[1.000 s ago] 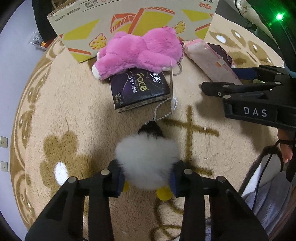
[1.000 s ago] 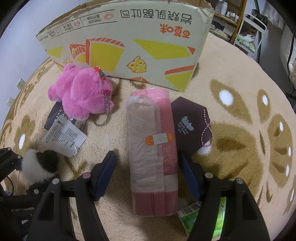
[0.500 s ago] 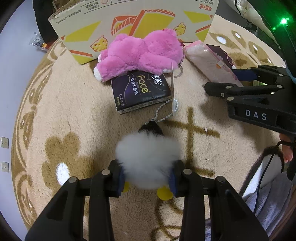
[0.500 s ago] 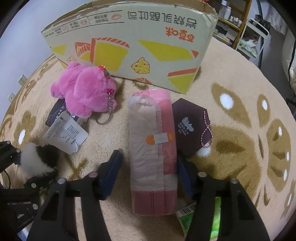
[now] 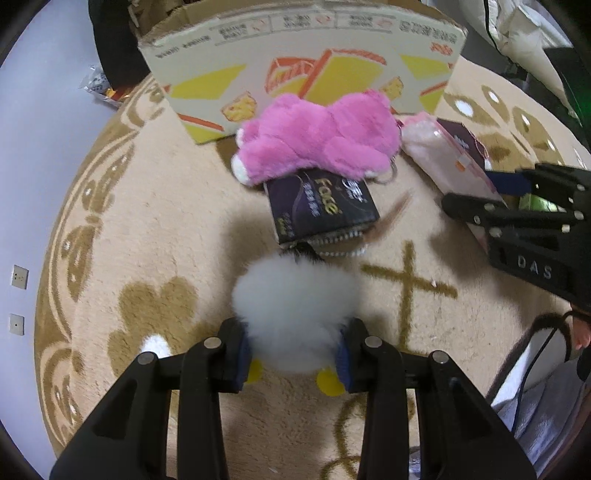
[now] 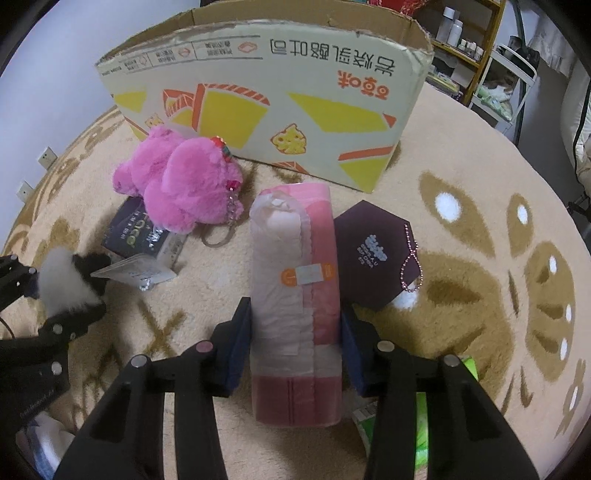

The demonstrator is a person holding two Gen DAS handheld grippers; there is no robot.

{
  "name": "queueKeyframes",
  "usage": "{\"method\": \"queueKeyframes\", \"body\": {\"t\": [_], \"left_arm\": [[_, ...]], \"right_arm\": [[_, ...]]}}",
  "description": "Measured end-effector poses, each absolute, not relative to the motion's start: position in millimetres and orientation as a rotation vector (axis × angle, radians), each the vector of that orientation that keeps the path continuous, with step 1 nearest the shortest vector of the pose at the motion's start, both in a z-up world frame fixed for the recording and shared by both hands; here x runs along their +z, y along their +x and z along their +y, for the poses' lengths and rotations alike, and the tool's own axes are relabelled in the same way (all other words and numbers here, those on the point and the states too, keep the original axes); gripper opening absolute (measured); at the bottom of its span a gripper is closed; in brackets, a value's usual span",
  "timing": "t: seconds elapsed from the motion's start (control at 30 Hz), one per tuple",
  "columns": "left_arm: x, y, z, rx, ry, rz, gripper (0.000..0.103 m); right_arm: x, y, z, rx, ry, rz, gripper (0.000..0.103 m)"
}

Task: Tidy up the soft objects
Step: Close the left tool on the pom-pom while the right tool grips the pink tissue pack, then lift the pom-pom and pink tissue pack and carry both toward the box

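L gripper (image 5: 293, 354) clamped on white plush toy (image 5: 295, 314); R gripper (image 6: 295, 347) closing round pink tissue pack (image 6: 295, 295). Squeeze mid-pack, lift level into cardboard box (image 6: 266, 103).

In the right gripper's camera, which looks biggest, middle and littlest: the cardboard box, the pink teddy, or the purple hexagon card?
1. cardboard box
2. pink teddy and purple hexagon card: these look about alike, so I won't rank them.

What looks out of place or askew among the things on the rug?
The pink plush lies slumped partly on top of the dark tissue pack, which sits skewed. The cardboard box stands with its print upside down and its top edge torn.
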State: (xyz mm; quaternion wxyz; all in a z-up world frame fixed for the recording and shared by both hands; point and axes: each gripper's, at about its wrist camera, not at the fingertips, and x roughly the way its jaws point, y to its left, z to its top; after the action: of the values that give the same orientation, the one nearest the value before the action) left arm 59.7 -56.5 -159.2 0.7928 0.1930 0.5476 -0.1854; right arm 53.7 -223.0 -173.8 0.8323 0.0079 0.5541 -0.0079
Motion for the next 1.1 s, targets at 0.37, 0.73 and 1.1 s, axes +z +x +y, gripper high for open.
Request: {"method": "queueKeyframes", "body": {"t": [0.37,0.73,1.1], "left_arm": [[-124.9,73.1,-44.7,-0.362,0.367,1.069,0.034],[-114.7,77.5,-30.8,-0.341,0.307,1.042,0.034],[-76.6,73.8,-24.6,-0.339,0.281,0.929,0.034]], "right_arm": [[-147.6,47.8,-213.7,0.007,0.020,1.102,0.047],[-135.4,47.2,-213.5,0.004,0.027,1.073,0.046],[-115.1,37.3,-211.9,0.028,0.101,1.030,0.014]]}}
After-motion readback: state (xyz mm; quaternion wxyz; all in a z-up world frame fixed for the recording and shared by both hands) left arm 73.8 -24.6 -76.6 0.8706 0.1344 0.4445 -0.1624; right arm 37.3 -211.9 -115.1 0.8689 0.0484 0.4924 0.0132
